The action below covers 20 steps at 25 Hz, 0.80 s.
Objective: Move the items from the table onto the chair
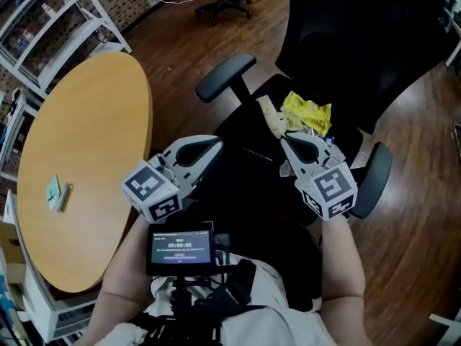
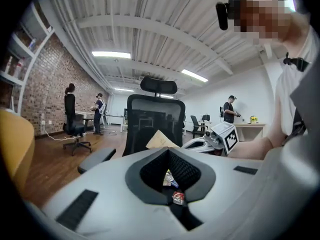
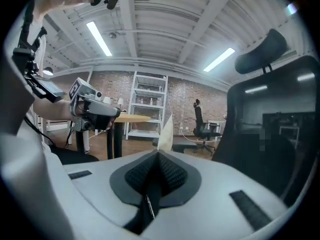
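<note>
Cream packet [image 1: 272, 117] is sticking out of the clenched right claw [image 1: 283, 140] over the chair [image 1: 225, 76], beside a yellow bag [image 1: 308, 112] | lowering it onto the seat before letting go looks wise | left claw [image 1: 215, 145] is seemingly pinching small wrappers [image 2: 177, 198] | both forearms [image 1: 338, 265] are reaching forward, claws near level | teal packet [image 1: 55, 192] is waiting on the worktop [image 1: 94, 121]

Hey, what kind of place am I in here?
Probably an open-plan office or lab workspace: a black office chair, a round wooden table, white shelving against a brick wall, and other people further back.
</note>
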Each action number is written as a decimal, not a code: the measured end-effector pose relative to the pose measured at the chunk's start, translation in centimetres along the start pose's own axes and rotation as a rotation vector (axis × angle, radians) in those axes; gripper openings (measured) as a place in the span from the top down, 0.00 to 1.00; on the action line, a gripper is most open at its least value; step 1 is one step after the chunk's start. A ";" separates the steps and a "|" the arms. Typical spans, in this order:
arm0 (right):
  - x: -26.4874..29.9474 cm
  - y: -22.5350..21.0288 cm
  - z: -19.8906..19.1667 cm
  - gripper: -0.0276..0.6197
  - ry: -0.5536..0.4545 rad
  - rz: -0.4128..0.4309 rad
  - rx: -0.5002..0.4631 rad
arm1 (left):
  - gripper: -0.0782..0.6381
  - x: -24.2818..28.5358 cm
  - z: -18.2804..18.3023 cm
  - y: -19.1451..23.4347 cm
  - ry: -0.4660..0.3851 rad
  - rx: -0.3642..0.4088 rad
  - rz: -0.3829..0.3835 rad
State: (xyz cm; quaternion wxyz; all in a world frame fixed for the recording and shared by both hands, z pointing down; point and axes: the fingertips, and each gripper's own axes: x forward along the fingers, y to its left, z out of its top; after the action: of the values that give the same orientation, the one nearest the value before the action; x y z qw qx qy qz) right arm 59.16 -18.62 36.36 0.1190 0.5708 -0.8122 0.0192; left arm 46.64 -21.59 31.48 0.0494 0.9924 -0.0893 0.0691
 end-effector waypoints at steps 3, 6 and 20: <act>0.1 -1.3 -2.5 0.95 0.031 -0.026 0.049 | 0.88 2.0 -1.5 0.5 0.002 -0.037 -0.016; 0.7 -2.2 -4.3 0.95 0.056 -0.038 0.081 | 0.88 3.8 -2.9 0.8 0.015 -0.068 -0.037; 3.5 -8.0 -17.5 0.95 0.520 -0.255 -0.024 | 0.88 6.6 -8.8 2.0 0.157 -0.135 -0.043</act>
State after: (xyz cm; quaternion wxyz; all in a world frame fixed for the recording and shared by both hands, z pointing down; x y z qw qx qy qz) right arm 68.52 -21.75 53.32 0.3313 0.6429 -0.6762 0.1402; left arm 51.62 -23.67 41.31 0.1245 0.9800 -0.0682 0.1396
